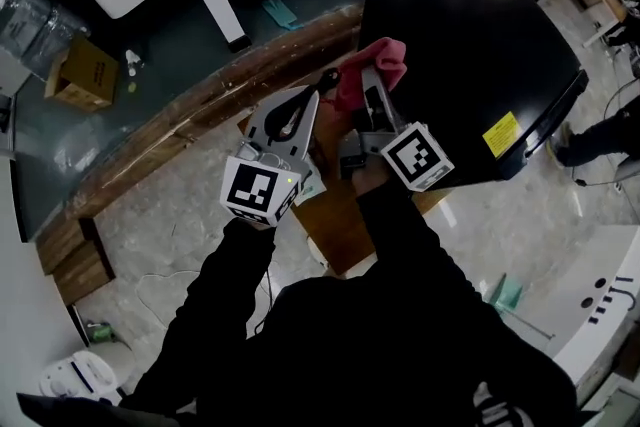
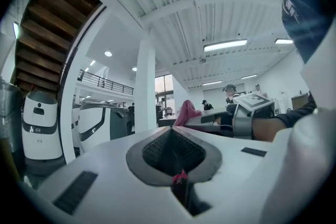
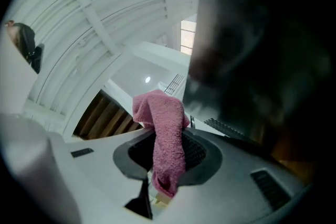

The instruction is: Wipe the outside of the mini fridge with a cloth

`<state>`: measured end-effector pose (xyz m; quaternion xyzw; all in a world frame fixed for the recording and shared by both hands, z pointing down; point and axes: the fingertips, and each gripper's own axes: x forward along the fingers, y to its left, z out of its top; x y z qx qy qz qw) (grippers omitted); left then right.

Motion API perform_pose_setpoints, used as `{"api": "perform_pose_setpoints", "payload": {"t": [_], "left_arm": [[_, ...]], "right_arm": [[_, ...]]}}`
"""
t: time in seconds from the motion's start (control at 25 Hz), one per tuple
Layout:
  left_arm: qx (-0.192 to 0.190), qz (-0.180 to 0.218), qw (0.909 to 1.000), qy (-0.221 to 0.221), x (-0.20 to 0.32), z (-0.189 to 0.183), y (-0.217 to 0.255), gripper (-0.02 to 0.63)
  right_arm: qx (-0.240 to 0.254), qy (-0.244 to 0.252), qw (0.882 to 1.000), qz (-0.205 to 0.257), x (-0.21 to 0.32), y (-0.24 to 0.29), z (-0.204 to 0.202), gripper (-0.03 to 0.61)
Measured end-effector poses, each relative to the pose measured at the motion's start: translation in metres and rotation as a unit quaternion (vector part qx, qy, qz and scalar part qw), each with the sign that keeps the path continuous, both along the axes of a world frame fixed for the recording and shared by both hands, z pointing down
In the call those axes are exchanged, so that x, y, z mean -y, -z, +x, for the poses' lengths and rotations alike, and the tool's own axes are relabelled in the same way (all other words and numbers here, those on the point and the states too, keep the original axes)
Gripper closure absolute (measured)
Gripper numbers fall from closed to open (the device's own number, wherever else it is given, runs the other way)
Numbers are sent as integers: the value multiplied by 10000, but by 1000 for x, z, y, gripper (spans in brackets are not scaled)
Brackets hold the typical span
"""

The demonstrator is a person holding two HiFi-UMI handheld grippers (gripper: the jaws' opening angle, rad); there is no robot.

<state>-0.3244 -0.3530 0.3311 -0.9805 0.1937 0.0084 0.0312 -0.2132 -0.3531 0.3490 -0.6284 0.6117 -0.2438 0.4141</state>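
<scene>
Pink cloth (image 1: 383,63) pinched in the right tool (image 1: 372,80) at the black mini fridge (image 1: 480,65)'s near corner.
The right tool's 2 jaws clamp the cloth's folded middle, with loose ends flopping above. The left tool (image 1: 316,97), just beside it, is closed on nothing but a pink fleck. The cloth looks soft, light and limp, so it is best gripped bunched. The fridge looks rigid, glossy and heavy, and should take firm pressure.

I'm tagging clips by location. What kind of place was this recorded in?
Probably an open robotics lab or workshop hall: a white service robot stands beneath a wooden staircase, with a mezzanine railing behind and a mini fridge on the floor.
</scene>
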Motion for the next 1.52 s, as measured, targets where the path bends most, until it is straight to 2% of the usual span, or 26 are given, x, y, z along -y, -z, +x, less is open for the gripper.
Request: {"api": "perform_pose_setpoints", "payload": {"t": [0.2,0.36,0.72,0.92,1.12,1.52], "left_arm": [[67,-115,9999,-108,16,15,-3,607],[281,-259,9984,-427,17,29,-18,607],[538,-349,9954,-719,26,50,-39,607],[780,-488,9914,-928,25,62,-68,607],[1127,-495,9875,-988,27,73,-109,607],[1723,-927,9731,-1217,32,93,-193,607]], "right_arm": [[865,-405,9954,40,13,-20,29,499],[1351,-668,9885,154,16,-35,49,499],[2303,-794,9696,245,27,-68,64,497],[2482,-776,9654,206,30,-102,63,491],[2668,-799,9604,-106,31,-147,64,488],[2910,-895,9486,-870,37,-255,65,485]]}}
